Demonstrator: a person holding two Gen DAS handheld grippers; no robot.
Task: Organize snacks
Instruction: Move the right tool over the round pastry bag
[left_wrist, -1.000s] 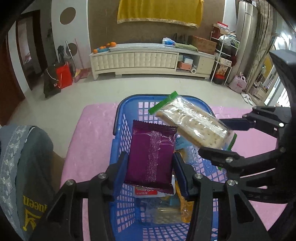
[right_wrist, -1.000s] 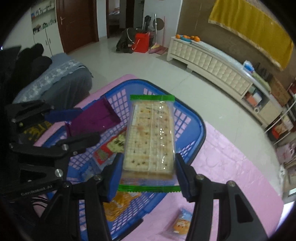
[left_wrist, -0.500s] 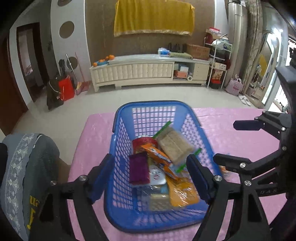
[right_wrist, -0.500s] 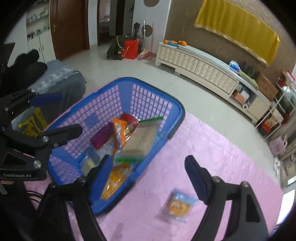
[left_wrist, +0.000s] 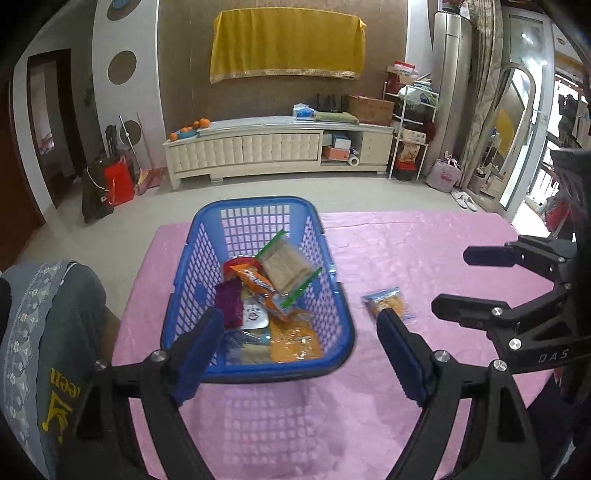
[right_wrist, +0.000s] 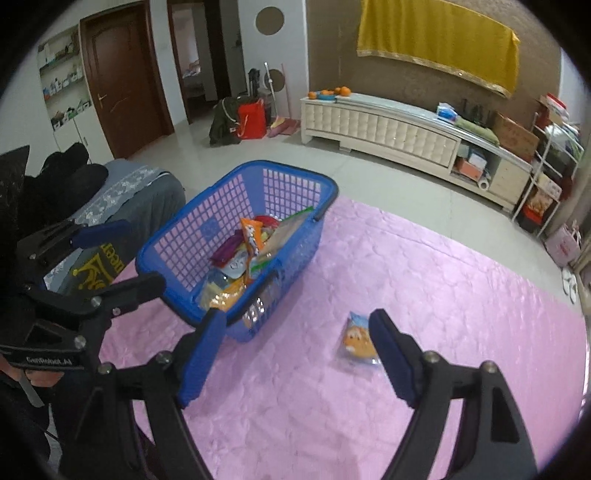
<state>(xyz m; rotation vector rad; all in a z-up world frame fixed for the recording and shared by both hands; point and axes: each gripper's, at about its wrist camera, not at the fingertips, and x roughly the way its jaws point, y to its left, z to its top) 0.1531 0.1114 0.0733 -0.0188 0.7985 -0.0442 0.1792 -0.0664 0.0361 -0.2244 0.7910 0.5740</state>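
A blue basket (left_wrist: 255, 202) (right_wrist: 291, 168) stands on the pink tablecloth (left_wrist: 424, 251) (right_wrist: 424, 277) with several snack packets in it. Among them, a green-edged cracker pack (left_wrist: 286, 264) (right_wrist: 284, 230) leans on the pile and a purple packet (left_wrist: 229, 302) (right_wrist: 225, 251) lies to its left. One blue-and-orange snack packet (left_wrist: 388, 301) (right_wrist: 356, 339) lies loose on the cloth right of the basket. My left gripper (left_wrist: 298, 315) (right_wrist: 125, 256) hovers in front of the basket, its jaws opening and empty. To its right, the right gripper (right_wrist: 296, 317) (left_wrist: 469, 280) is open and empty, its right finger next to the loose packet.
A grey cushioned seat (left_wrist: 44, 332) (right_wrist: 129, 192) stands against the table's left side. Beyond the table's far edge lie a tiled floor and a long white cabinet (left_wrist: 277, 147) (right_wrist: 388, 125). Bare pink cloth stretches right of the basket.
Both grippers opened and let go: the purple packet and the cracker pack dropped into the basket. Both grippers then drew back and up, so the basket looks smaller.
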